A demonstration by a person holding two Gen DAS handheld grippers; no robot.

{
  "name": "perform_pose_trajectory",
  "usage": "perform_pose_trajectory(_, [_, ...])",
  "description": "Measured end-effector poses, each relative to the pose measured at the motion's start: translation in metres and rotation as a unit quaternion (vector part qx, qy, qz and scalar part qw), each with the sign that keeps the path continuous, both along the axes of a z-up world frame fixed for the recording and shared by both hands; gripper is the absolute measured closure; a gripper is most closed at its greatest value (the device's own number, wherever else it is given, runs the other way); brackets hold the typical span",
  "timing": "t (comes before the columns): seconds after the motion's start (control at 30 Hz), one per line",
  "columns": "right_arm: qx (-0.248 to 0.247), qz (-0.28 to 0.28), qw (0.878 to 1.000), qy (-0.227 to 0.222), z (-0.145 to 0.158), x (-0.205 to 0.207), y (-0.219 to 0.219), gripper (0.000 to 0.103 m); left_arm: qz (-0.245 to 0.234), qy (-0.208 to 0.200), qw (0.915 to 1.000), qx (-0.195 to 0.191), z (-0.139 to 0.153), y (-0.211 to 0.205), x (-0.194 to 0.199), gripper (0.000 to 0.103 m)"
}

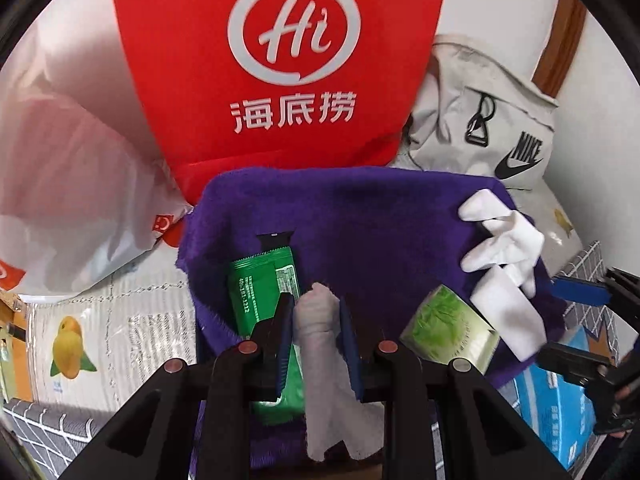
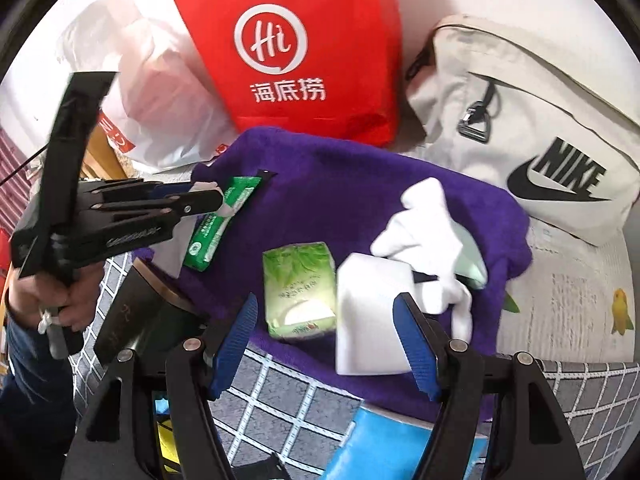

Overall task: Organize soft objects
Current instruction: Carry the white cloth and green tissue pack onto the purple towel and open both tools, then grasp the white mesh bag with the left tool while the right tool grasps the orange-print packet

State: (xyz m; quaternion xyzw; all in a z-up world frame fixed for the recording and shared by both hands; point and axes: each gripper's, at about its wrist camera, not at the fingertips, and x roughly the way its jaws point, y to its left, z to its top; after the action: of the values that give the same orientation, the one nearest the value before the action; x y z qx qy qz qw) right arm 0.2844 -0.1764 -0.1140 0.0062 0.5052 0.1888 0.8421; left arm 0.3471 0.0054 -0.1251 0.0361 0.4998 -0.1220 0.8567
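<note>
Left wrist view: left tool pinches a white cloth, low centre, above the purple towel. A thin grip could let it slip. Right tool is open, empty, above the tissue pack.

Surface under a pale fruit-printed sheet and grey grid-patterned cloth, bearing a purple fleece towel, red paper carrier bag, beige canvas backpack, translucent white plastic bag, perhaps a blue carton at the towel's edge

Blue box at 4 o'clock half under purple towel; red bag cut off at 12.
</note>
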Motion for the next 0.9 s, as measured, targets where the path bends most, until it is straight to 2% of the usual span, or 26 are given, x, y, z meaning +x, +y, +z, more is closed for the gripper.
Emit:
perform_pose_trajectory(0.27, [0.004,-0.023,1.000,-0.001,-0.004,-0.005,-0.014,0.033,0.006,0.023,0.9994,0.026,-0.016,-0.005,0.015,0.079])
perform_pose_trajectory(0.43, [0.000,-0.034,0.999,-0.006,-0.003,-0.008,-0.022,0.033,0.008,0.034,0.9990,0.029,-0.022,-0.007,0.019,0.077])
perform_pose_trajectory(0.5, [0.000,-0.042,0.999,-0.003,-0.004,-0.009,-0.026,0.033,0.009,0.038,0.9988,0.028,-0.023,-0.007,0.020,0.070])
perform_pose_trajectory(0.57, [0.003,-0.045,0.999,0.000,-0.005,-0.009,-0.029,0.033,0.009,0.034,0.9993,0.015,-0.019,-0.007,0.020,0.043])
perform_pose_trajectory(0.6, [0.003,-0.047,0.999,0.000,-0.005,-0.011,-0.030,0.033,0.010,0.028,0.9995,0.006,-0.016,-0.006,0.019,0.039])
perform_pose_trajectory(0.9, [0.010,-0.053,0.999,-0.005,0.010,-0.037,-0.035,0.033,0.022,0.001,0.9996,0.020,0.020,0.002,-0.013,0.038])
